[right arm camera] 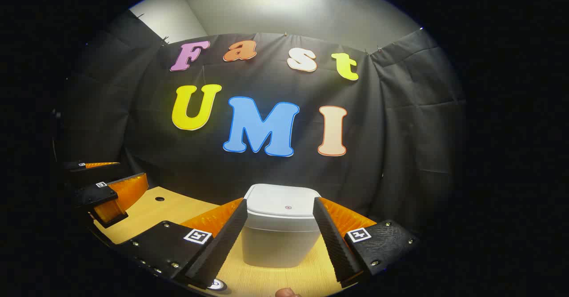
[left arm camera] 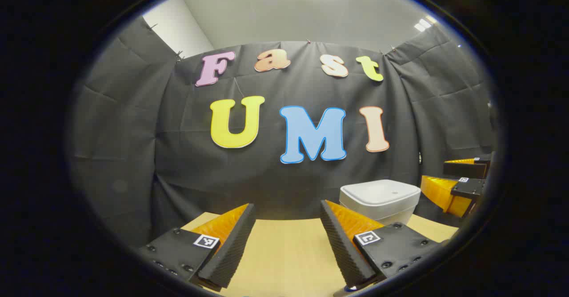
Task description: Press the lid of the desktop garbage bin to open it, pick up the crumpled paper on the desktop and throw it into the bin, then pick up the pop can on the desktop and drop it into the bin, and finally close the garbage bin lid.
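Bin (right arm camera: 281, 230), lid closed, stands straight ahead between the spread fingers of the right gripper (right arm camera: 279, 237); left gripper (left arm camera: 286, 243), spread and empty, hovers over bare table (left arm camera: 284, 261).

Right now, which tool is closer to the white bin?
The right tool. The garbage bin sits straight ahead, framed between its open fingers. The left tool faces bare table, with the bin off to its right and farther back.
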`<state>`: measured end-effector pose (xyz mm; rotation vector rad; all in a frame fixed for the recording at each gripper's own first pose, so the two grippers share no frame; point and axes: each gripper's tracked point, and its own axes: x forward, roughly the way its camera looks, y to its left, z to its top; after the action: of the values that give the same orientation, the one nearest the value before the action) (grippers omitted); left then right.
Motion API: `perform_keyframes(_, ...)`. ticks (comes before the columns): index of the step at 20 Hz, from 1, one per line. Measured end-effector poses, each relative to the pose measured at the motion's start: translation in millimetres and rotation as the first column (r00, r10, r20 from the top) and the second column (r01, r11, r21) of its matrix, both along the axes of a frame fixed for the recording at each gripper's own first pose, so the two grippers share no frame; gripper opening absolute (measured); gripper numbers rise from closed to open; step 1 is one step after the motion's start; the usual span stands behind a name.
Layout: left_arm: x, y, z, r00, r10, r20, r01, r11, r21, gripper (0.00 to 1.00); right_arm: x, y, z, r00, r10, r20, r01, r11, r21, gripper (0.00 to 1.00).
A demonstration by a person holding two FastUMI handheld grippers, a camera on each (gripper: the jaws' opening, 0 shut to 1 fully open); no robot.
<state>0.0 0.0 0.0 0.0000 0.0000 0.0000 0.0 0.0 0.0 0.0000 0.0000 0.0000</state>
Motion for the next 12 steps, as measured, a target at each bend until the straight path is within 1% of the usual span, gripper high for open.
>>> perform_keyframes(1, 0, 0, 0, 1.000, -0.001, 0.001, 0.001, 1.000, 0.000, 0.92, -2, -1, -1, 1.000, 0.000, 0.002, 0.000, 1.000, 0.000, 0.95)
perform_keyframes(3, 0, 0, 0, 1.000, 0.000, 0.002, 0.000, 1.000, -0.002, 0.99, -5, -2, -1, 1.000, 0.001, 0.003, -0.001, 1.000, 0.001, 0.95)
perform_keyframes(10, 0, 0, 0, 1.000, 0.000, 0.004, 0.000, 1.000, 0.000, 0.99, -13, 0, -5, 1.000, 0.002, -0.002, -0.002, 1.000, 0.006, 0.95)
perform_keyframes(11, 0, 0, 0, 1.000, -0.001, 0.006, 0.001, 1.000, 0.001, 0.95, -13, 0, -4, 1.000, 0.003, -0.002, -0.003, 1.000, 0.008, 0.95)
perform_keyframes(12, 0, 0, 1, 1.000, -0.003, 0.006, 0.003, 1.000, 0.001, 0.95, -14, 1, -5, 1.000, 0.003, -0.002, -0.003, 1.000, 0.009, 0.95)
